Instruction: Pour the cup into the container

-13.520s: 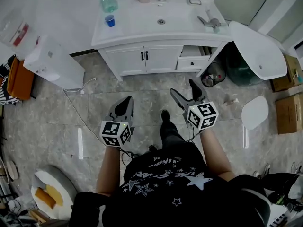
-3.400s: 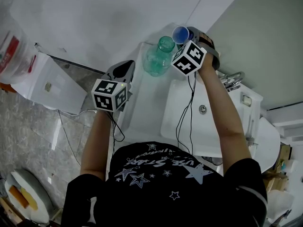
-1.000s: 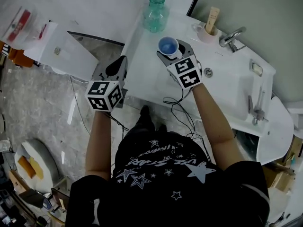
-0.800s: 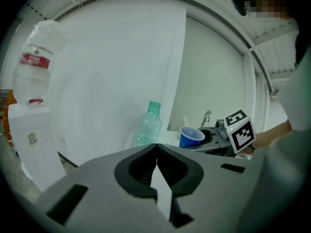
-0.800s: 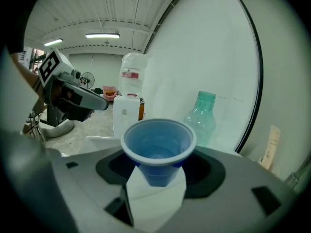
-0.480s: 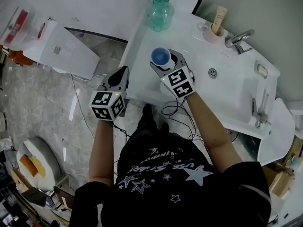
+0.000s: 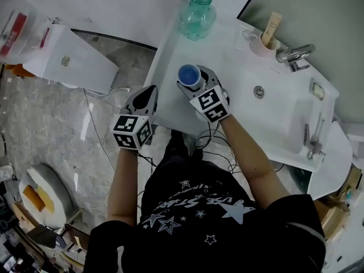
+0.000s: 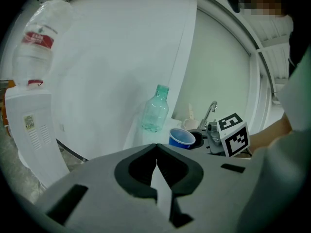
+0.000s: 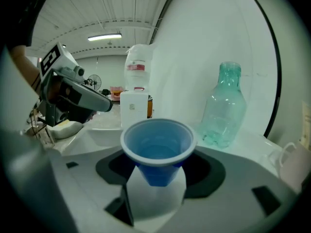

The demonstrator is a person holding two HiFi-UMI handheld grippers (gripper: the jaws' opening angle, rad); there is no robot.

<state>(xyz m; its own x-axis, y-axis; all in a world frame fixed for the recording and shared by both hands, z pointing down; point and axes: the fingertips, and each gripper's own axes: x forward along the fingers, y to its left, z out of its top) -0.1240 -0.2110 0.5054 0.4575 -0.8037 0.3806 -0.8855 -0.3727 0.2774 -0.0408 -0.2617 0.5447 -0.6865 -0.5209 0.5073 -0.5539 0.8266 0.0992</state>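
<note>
The blue cup (image 9: 158, 147) stands upright in the right gripper (image 7: 192, 79), whose jaws close on its tapered wall below the rim; it hangs low over the white counter (image 7: 170, 56), well short of the green bottle (image 7: 197, 15) and on the person's side of it. Whether any liquid lies in the cup cannot be told. The step looks like setting the cup down on the counter: keep it level, lower it until the base sits flat on a spot clear of the bottle and back from the counter's edge, then part the jaws evenly so the thin wall does not spring and tip. The left gripper (image 8: 156, 152), farther from the bottle and off the counter, has its jaws together on nothing
</note>
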